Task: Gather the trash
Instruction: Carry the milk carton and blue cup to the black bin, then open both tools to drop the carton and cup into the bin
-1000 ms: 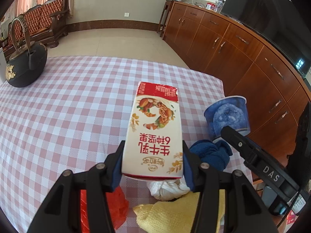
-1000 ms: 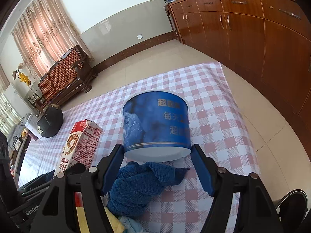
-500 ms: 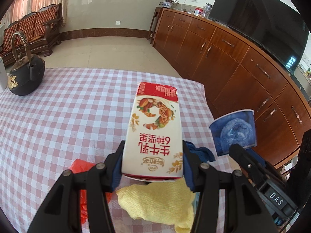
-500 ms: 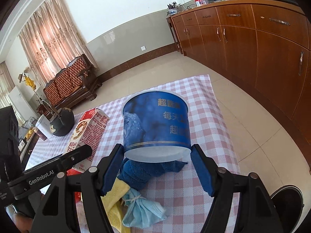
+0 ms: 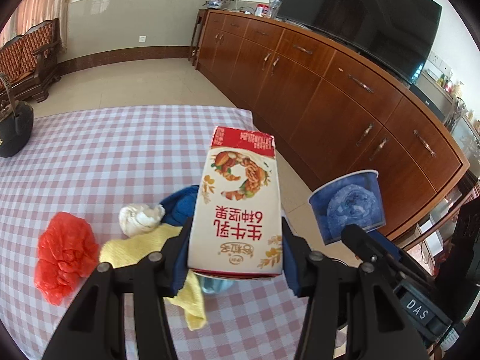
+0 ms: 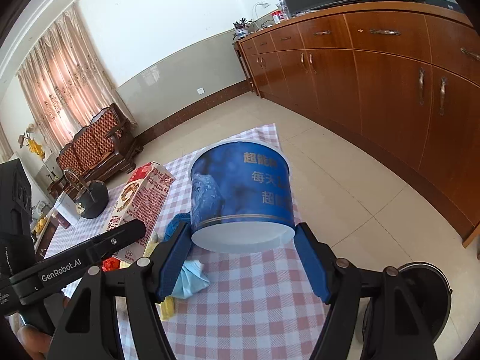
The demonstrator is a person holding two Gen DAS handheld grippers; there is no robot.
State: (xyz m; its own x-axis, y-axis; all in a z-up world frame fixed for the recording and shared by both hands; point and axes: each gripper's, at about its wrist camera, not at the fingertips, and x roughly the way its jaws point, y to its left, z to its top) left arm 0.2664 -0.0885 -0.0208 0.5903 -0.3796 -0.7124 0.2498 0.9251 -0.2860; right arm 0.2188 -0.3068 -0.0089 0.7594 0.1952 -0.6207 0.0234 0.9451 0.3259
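Observation:
My left gripper (image 5: 237, 258) is shut on a red and white milk carton (image 5: 240, 204) and holds it above the checked table (image 5: 90, 156). The carton also shows in the right wrist view (image 6: 141, 201). My right gripper (image 6: 243, 258) is shut on a blue paper tub (image 6: 240, 192), lifted above the table's right part; the tub also shows in the left wrist view (image 5: 348, 207). On the table below lie a red plastic bag (image 5: 64, 252), a white crumpled wad (image 5: 139, 219), a yellow cloth (image 5: 150, 249), a blue cloth (image 5: 180, 204) and a light blue mask (image 6: 190, 279).
A black iron kettle (image 5: 12, 126) stands at the table's far left. A long wooden cabinet (image 5: 345, 96) with a TV runs along the right. A dark round bin (image 6: 420, 300) sits on the floor at lower right. A wooden sofa (image 6: 99, 147) stands by the far wall.
Both grippers have risen and pulled back with carton and tub held. More of the table trash shows below. The tub has moved off to the right past the table's edge.

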